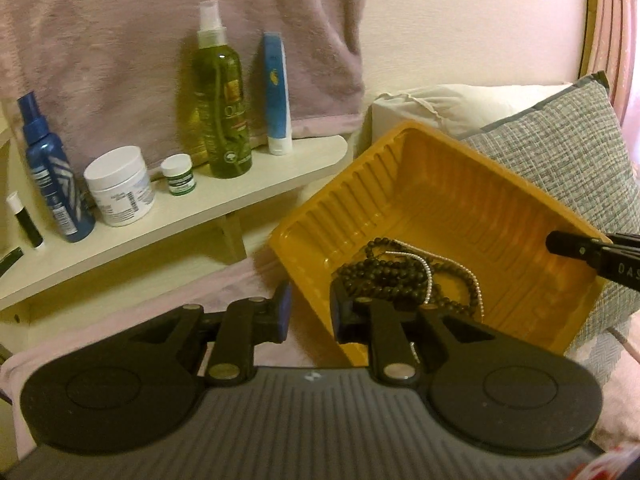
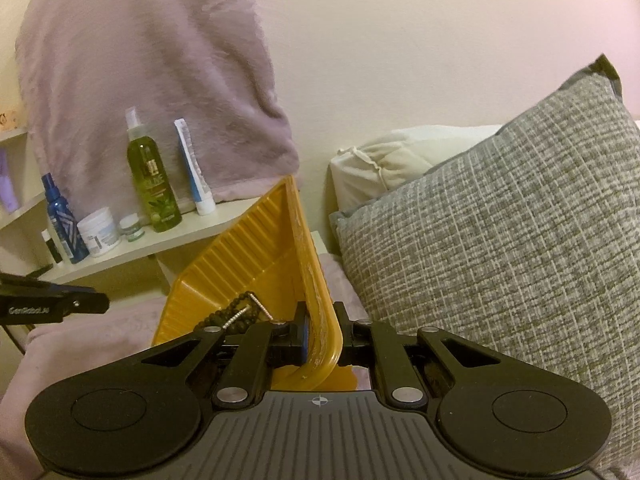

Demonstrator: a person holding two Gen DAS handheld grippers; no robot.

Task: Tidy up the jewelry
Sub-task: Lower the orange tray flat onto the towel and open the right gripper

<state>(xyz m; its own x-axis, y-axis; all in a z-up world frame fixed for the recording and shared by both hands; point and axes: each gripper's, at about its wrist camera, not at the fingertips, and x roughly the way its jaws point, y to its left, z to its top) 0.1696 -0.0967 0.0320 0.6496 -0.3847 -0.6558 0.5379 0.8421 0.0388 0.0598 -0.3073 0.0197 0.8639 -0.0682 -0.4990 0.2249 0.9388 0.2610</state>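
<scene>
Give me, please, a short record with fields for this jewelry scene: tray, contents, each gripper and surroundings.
tray: yellow tray, tilted, on the pink bedding
contents: dark bead necklace with a silver chain, gathered at the tray's low end
right gripper: shut on the tray's rim
left gripper: open, straddling the tray's near corner, holding nothing
surroundings: shelf with toiletry bottles, grey cushion behind the tray

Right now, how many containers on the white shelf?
6, left to right: small black-and-white tube, blue spray bottle, white tub, small green-labelled jar, tall green spray bottle, blue-and-white tube. More may sit past the white shelf's left edge.
</scene>
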